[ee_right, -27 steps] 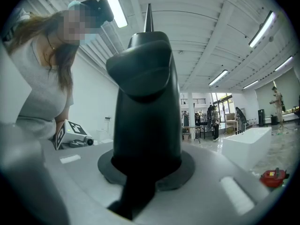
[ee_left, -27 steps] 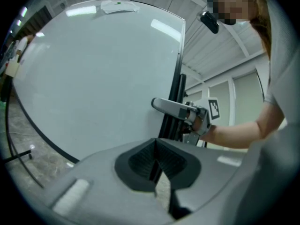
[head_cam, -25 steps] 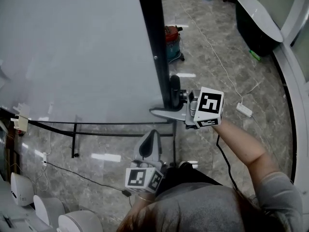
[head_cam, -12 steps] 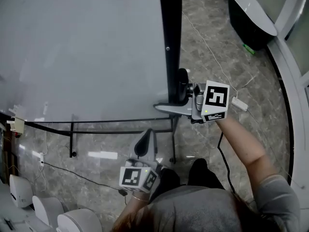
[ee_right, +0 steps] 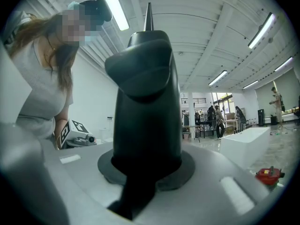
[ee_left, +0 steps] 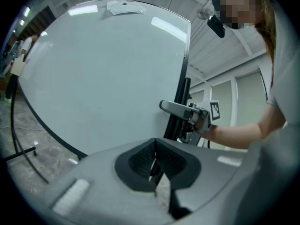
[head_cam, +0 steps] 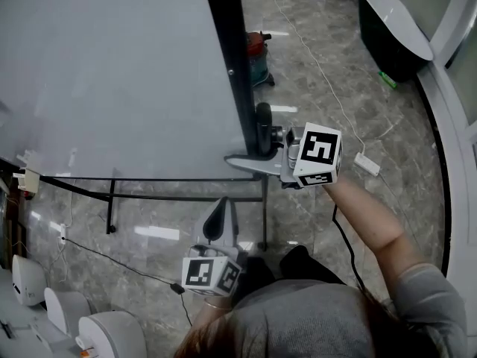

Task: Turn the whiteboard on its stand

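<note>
1. The whiteboard (head_cam: 112, 73) fills the upper left of my head view, its face blank. The thin black bars of the stand (head_cam: 149, 198) run just below its lower edge, over the marble floor. I cannot tell from here how far the board is tipped.
2. My left gripper (head_cam: 225, 209) hangs low in front of me, below the board's lower edge and not touching it. Its fingers are pressed together with nothing between them, so it is idle.
3. My right gripper (head_cam: 252, 155) is at the board's right edge near the lower corner. Its fingers are closed narrow on the black side frame (head_cam: 227, 58), which fills the gap between them in the right gripper view.
4. I judge the step in hand to be the turn itself: the hold on the edge is made, and that edge is my lever for swinging the board about its stand.
5. The next move calls for a firm clamp and a smooth arc with my right arm, not a straight shove that might roll the whole stand. My free left gripper could brace the lower edge if the board wobbles.
6. Further right, a red vacuum cleaner (head_cam: 257, 54) sits on the floor beyond the frame, and a white power strip (head_cam: 367, 164) lies on its cable — both worth watching as the edge swings.
</note>
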